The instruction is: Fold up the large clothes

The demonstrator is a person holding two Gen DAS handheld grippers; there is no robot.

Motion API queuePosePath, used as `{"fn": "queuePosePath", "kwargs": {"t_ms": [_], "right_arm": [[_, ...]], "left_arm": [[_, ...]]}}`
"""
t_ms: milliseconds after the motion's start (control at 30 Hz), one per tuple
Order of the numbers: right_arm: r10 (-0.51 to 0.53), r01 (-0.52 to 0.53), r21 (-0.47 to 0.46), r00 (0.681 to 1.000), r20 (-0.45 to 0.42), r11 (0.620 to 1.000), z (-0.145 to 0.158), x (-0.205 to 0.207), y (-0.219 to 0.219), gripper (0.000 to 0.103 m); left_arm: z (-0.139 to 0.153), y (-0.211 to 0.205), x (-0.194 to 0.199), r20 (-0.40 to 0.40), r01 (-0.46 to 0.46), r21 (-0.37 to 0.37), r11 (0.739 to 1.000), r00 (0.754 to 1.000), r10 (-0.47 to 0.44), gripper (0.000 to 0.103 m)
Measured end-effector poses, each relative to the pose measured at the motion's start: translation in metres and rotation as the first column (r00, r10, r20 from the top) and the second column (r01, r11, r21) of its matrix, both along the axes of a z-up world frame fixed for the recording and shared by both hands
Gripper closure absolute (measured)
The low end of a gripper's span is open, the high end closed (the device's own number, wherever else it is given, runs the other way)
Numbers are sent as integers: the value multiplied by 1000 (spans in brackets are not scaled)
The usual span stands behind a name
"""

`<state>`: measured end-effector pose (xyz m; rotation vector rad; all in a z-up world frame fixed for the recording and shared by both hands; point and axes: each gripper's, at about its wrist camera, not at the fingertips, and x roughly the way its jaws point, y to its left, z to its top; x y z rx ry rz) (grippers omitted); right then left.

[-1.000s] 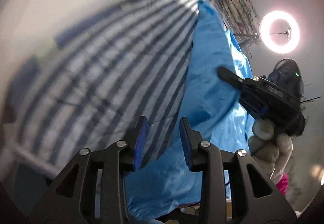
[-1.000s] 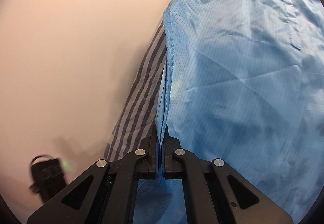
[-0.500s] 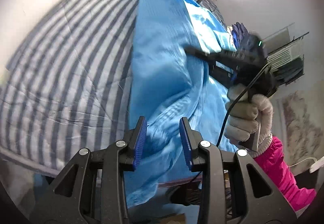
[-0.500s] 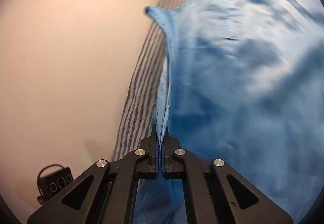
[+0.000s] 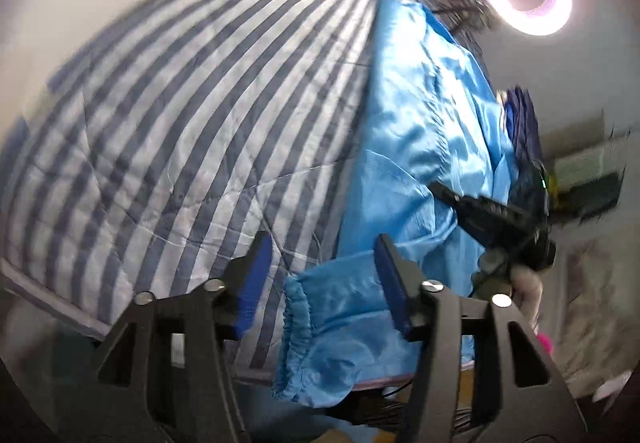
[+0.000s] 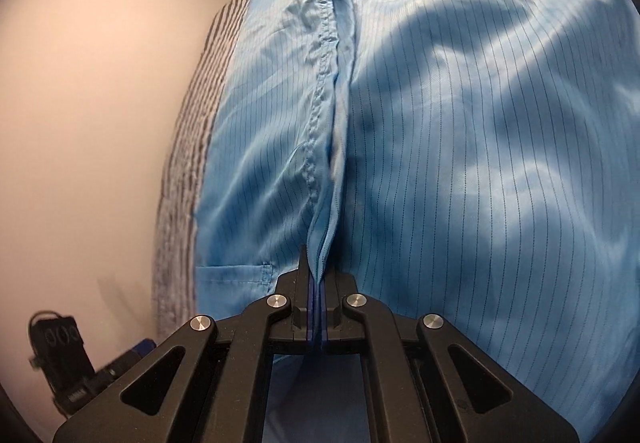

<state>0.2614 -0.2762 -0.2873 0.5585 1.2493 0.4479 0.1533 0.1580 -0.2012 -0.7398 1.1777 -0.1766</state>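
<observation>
Both jaws' pads hidden by pinched blue garment [image 6: 440,123].

Left claw [image 5: 320,263] opening; right claw [image 6: 319,283] clamped.

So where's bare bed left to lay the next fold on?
Free: the striped sheet, between the wall and the blue garment's left edge. Crowded: right of it, where the right claw pinches fabric, and the cuff by the left claw.

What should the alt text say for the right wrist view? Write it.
The right tongs are shut on a bunched seam of the light blue pinstriped garment, which fills most of the view. At left, the striped bedcover edges a pale wall.
</observation>
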Motion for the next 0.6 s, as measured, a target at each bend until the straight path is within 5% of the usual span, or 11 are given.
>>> {"fn": "queuePosePath", "kwargs": {"t_ms": [133,267,433,600], "right_arm": [[8,-8,-45,1000,-1,999,12,-1,14,96],[-14,14,-47,1000,-8,999,26,-11,7,65],[9,-9,-20,999,-34,1000,32,-34,1,63],[10,-9,17,998,-64,1000,31,-52,-3,63]], "left_arm": [[-32,9,-4,-90,-30,-117,993,996,20,45],[-47,9,-16,-86,-49,-230,972,996,30,45],[-35,-19,-22,-16,95,-334,938,994,-106,45],[5,-64,-44,82,298,-273,915,954,-287,45]]}}
